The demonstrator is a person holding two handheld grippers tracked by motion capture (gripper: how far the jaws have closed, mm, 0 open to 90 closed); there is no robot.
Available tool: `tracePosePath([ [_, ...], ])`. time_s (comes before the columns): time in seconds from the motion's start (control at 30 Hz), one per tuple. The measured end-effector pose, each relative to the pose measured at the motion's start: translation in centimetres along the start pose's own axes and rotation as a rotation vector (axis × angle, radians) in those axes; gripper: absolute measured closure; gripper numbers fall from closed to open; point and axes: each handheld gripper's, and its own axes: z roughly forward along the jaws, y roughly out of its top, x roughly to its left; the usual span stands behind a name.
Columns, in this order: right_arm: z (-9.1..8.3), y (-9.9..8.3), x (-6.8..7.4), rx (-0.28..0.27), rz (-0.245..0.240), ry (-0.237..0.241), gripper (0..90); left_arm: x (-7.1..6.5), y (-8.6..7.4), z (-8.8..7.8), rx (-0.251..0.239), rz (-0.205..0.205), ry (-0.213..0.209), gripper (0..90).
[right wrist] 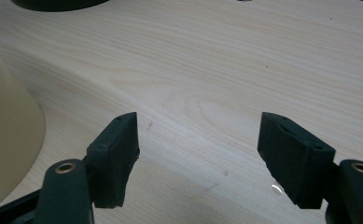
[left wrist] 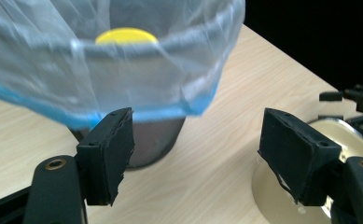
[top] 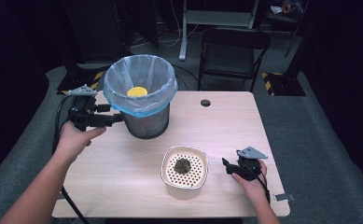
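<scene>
A dark mesh bin [top: 145, 122] lined with a clear, blue-edged bag [top: 140, 79] stands at the table's back left, and a yellow disc [top: 137, 91] lies inside it. My left gripper [top: 117, 119] hovers against the bin's left side just under the bag's rim. In the left gripper view its jaws stand apart [left wrist: 195, 154] with nothing between them, the bag [left wrist: 123, 70] close ahead. A cream tub [top: 184, 184] with a perforated insert holds a dark clump [top: 183, 165]. My right gripper [top: 226, 166] rests right of the tub, open [right wrist: 198, 154] over bare wood.
The light wooden table [top: 123, 186] has a round cable hole [top: 205, 102] at the back. A black folding chair [top: 233, 51] stands behind it. The tub's wall [right wrist: 6, 140] lies just left of my right gripper. Dark floor surrounds the table.
</scene>
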Motion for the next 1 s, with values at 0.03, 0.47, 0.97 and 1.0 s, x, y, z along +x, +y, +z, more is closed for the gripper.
tracePosePath([
  [0.03,0.0,0.0,0.0,0.003,-0.002,0.000,28.7,0.0,-0.6,0.1,0.000,-0.004,-0.003,26.1],
  [0.47,0.1,-0.1,0.0,0.009,-0.006,-0.002,28.8,0.9,-7.3,2.2,0.006,0.001,0.034,26.3],
  [0.97,0.1,-0.1,0.0,0.012,-0.003,-0.006,28.9,0.9,-14.6,4.2,-0.015,-0.072,0.048,26.3],
  [1.0,0.1,-0.1,0.0,0.012,-0.004,-0.005,28.9,0.9,-15.0,4.3,-0.011,-0.067,0.060,26.3],
])
